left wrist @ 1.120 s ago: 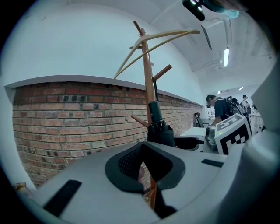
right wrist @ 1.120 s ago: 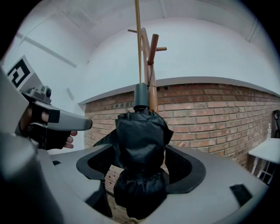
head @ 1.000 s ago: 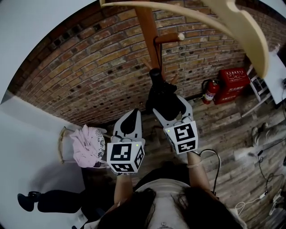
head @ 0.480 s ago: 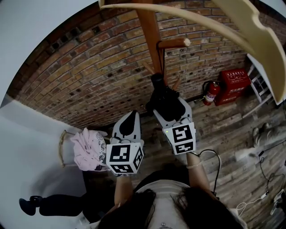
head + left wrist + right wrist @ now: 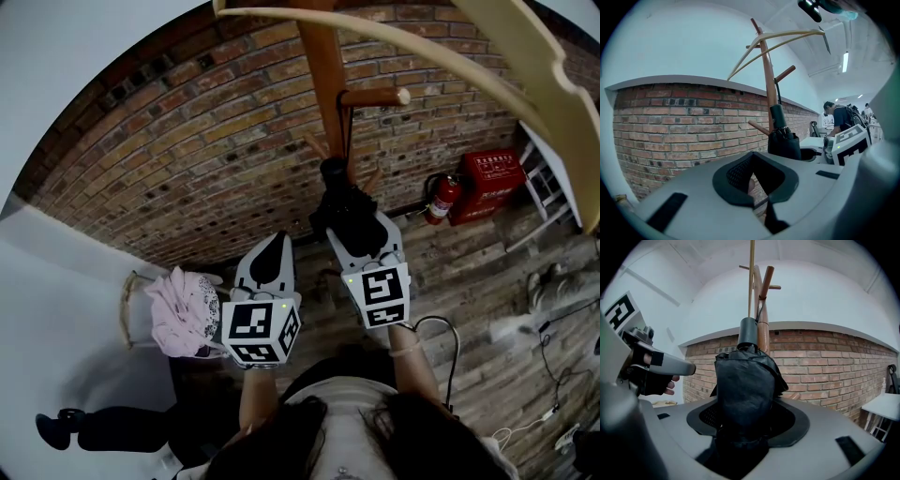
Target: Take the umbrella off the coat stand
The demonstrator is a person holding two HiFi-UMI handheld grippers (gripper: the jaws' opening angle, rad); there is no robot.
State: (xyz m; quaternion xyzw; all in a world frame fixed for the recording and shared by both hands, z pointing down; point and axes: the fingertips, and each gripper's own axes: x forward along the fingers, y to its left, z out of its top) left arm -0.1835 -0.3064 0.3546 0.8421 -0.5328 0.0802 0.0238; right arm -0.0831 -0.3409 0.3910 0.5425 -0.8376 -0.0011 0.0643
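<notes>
Head view: the umbrella (image 5: 344, 202) hangs by its strap from a peg (image 5: 375, 97) on the stand (image 5: 323, 66). Print on the red box (image 5: 494, 169) is unreadable. Left gripper (image 5: 757, 190) view — jaws together, empty. Right gripper (image 5: 740, 427) view — jaws, just closing, hold the folded cloth. This looks like the grasp step; next, probably lifting the strap clear.

Left hand-held gripper (image 5: 274, 242) jaws together, right hand-held gripper (image 5: 353, 214) jaws just closing onto the umbrella (image 5: 745, 376), both level
</notes>
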